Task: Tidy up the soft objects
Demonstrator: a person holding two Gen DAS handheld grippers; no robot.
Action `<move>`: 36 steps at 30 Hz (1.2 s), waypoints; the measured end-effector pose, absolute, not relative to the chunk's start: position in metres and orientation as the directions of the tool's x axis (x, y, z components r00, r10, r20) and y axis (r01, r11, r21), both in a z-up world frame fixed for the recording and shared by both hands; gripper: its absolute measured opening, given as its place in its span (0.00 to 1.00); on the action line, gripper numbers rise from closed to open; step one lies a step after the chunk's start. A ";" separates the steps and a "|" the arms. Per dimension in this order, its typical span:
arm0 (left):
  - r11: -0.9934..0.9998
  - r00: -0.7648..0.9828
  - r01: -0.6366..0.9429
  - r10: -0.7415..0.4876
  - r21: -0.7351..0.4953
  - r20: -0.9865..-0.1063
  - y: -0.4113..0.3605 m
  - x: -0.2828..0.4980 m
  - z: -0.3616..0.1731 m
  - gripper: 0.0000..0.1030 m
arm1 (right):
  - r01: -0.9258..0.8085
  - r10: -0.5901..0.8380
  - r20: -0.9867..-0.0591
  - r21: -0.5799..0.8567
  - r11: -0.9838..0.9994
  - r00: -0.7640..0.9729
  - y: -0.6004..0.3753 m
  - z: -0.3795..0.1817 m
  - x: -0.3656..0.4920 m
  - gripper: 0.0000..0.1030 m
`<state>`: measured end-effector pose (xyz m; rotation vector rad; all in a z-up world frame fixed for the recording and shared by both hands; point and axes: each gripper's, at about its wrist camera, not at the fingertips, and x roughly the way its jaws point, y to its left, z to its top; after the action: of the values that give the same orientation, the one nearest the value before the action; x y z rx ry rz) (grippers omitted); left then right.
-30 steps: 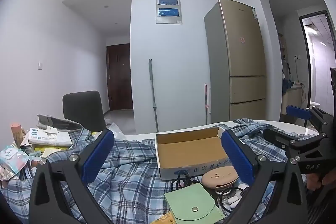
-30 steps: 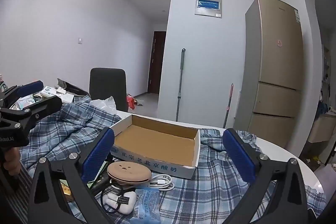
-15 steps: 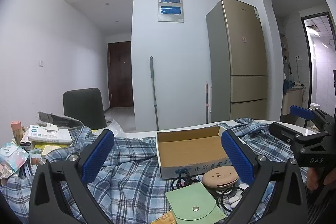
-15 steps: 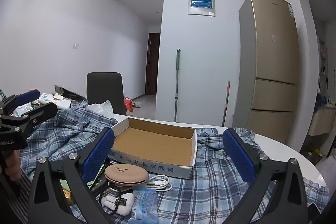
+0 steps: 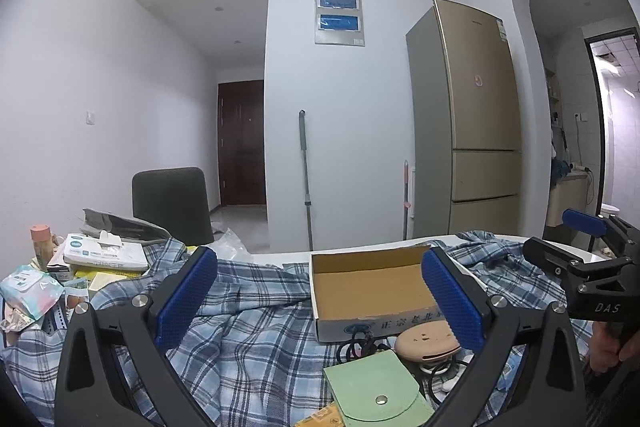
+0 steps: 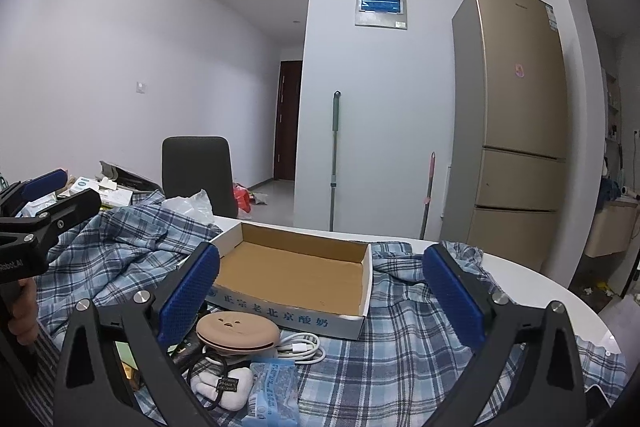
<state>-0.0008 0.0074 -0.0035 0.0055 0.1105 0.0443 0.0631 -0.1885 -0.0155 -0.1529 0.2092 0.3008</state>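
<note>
A blue plaid shirt (image 5: 248,315) (image 6: 120,247) lies crumpled across the table. On it stands an empty cardboard box (image 5: 360,327) (image 6: 280,311). In front of the box lie a beige round pad (image 5: 424,341) (image 6: 236,327), a green snap pouch (image 5: 376,387), a white cable (image 6: 300,345), a white soft item with a black tag (image 6: 224,385) and a blue packet (image 6: 274,383). My left gripper (image 5: 318,301) (image 6: 60,193) hovers open above the shirt, left of the box. My right gripper (image 6: 320,297) (image 5: 560,239) hovers open at the box's near right, holding nothing.
Wipe packs (image 5: 104,253), a pink-capped bottle (image 5: 40,243) and other clutter fill the table's left end. A dark chair (image 5: 172,203) stands behind it. The white table edge (image 6: 540,287) curves at the right. A gold fridge (image 5: 472,115) and a mop (image 5: 306,179) stand by the far wall.
Both views have drifted only slightly. Both grippers stay open, and nothing on the table has moved.
</note>
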 end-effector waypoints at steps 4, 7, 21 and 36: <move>1.000 0.992 -0.031 0.031 0.006 -0.118 0.008 -0.001 -0.003 1.00 | -0.312 0.280 -0.219 -0.131 0.941 0.935 -0.188 -0.016 0.061 0.99; 0.999 0.992 -0.032 0.033 0.007 -0.119 0.009 -0.001 -0.003 1.00 | -0.312 0.279 -0.216 -0.136 0.940 0.936 -0.186 -0.015 0.060 0.99; 0.999 0.986 -0.042 0.046 0.027 -0.157 0.004 0.005 -0.005 1.00 | -0.312 0.279 -0.216 -0.136 0.940 0.935 -0.187 -0.015 0.060 1.00; 1.000 0.977 -0.008 0.002 -0.024 -0.214 0.010 0.012 -0.005 1.00 | -0.315 0.283 -0.218 -0.131 0.940 0.934 -0.187 -0.016 0.062 1.00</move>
<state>0.0116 0.0100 -0.0053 -0.0246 0.2156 0.0049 0.0616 -0.1871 -0.0156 -0.1655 0.1982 0.3071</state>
